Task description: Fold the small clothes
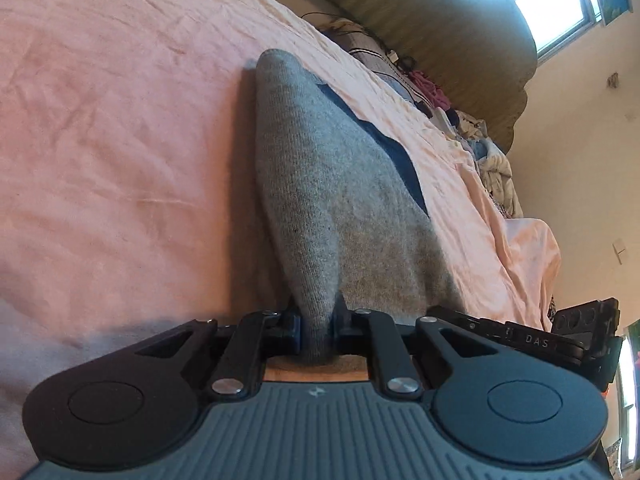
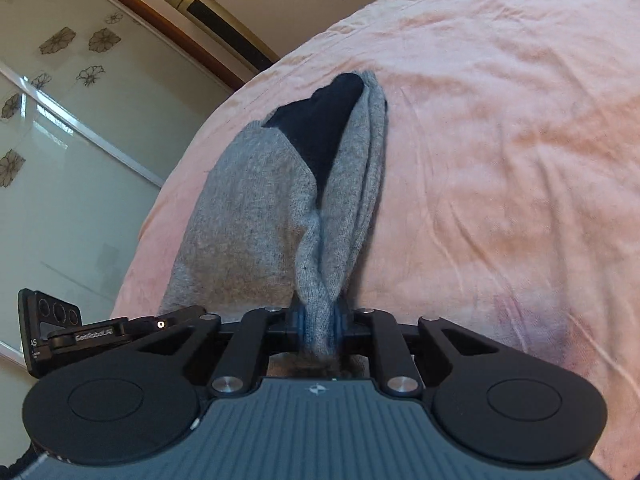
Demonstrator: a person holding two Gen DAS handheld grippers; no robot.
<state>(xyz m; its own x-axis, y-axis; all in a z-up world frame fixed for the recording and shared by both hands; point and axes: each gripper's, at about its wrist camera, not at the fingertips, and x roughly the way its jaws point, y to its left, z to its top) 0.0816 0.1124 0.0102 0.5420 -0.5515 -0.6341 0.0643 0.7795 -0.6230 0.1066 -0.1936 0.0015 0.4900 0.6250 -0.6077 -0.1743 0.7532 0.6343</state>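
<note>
Both grippers clamp one grey knit garment (image 1: 340,200) over a pink bed (image 1: 120,120): the left gripper (image 1: 318,330) pinches one bunched corner, the right gripper (image 2: 320,326) another twisted edge. Its dark blue lining (image 2: 320,128) shows. The fold appears mid-carry; next, the held edge likely needs laying evenly onto the far part before release.

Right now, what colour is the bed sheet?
Pale pink sheet, clearest in the right wrist view.
</note>
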